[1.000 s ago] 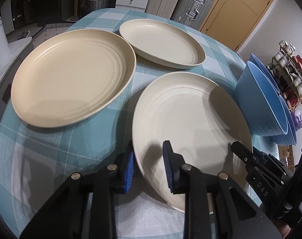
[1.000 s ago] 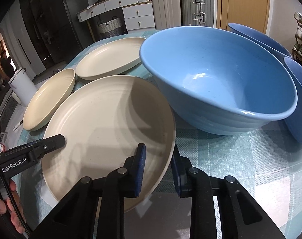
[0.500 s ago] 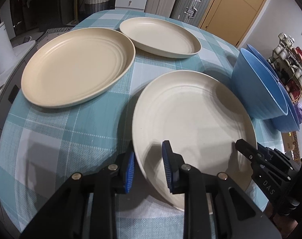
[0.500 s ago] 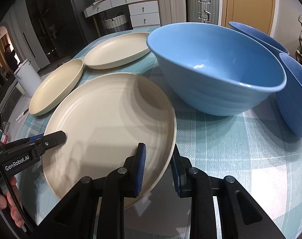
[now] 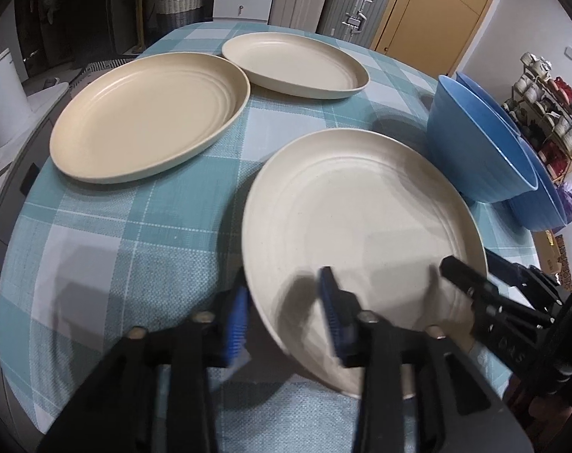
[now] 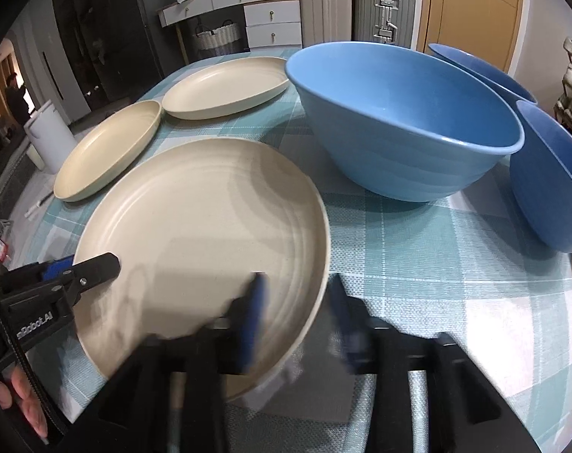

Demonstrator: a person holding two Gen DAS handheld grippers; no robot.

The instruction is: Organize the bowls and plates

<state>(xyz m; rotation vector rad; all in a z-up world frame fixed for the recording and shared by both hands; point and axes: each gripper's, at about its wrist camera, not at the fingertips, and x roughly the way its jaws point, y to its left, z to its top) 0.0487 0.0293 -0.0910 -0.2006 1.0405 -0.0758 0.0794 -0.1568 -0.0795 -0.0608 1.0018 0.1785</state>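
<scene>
Near plate (image 5: 357,211), lying on the checked tablecloth (image 5: 108,234) beside the blue bowl (image 6: 403,120): left gripper (image 5: 282,313) and right gripper (image 6: 297,309), clamped on opposite rims a moment ago, are spreading wide (blurred), likely releasing before stacking.

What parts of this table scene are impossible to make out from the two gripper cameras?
- Left gripper and right gripper: the fingers are motion-blurred in their own views, so contact with the near plate is unclear.
- Rightmost blue bowl: cut off by the right wrist view's edge.
- Far blue bowl: mostly hidden behind the big blue bowl.
- Rack of cups: too small in the left wrist view.
</scene>
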